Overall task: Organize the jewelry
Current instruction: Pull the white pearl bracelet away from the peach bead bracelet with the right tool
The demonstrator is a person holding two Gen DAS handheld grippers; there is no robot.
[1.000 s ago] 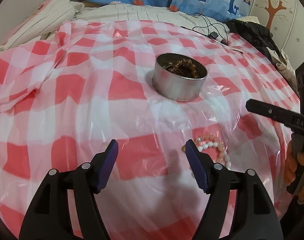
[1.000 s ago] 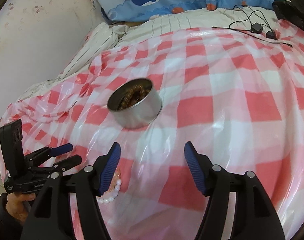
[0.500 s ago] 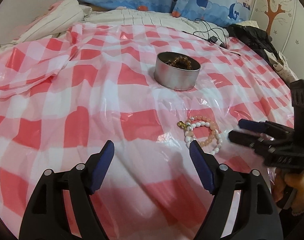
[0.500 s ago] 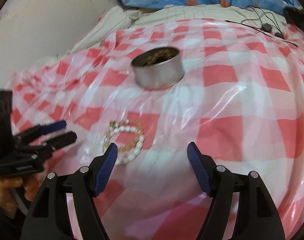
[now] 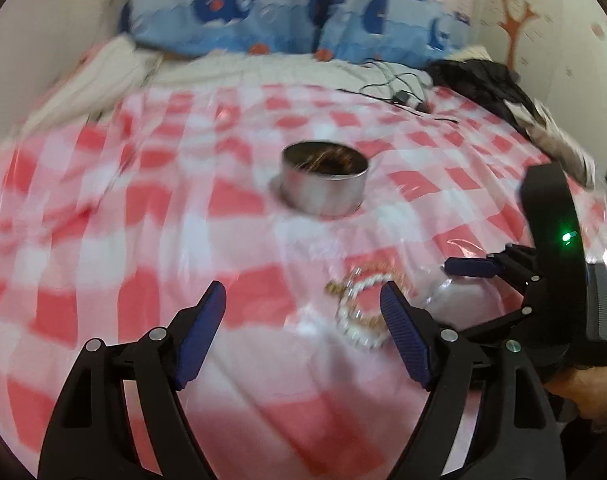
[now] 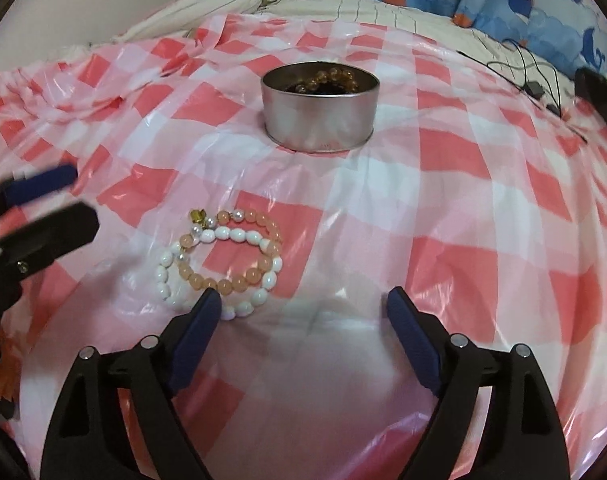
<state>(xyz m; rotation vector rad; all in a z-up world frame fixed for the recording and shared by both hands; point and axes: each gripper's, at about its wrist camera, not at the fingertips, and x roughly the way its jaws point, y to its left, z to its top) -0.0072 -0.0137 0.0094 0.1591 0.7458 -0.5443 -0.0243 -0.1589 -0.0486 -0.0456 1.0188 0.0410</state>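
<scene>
The right claw (image 6: 303,312) was spreading wider, empty, its left finger just beside the bracelets (image 6: 223,260) on the checked sheet (image 6: 463,240). The left claw (image 5: 303,312) hung open, empty too. Best to centre over the beads, pinch both loops together, then carry them to the tin (image 6: 319,108) beyond.
</scene>
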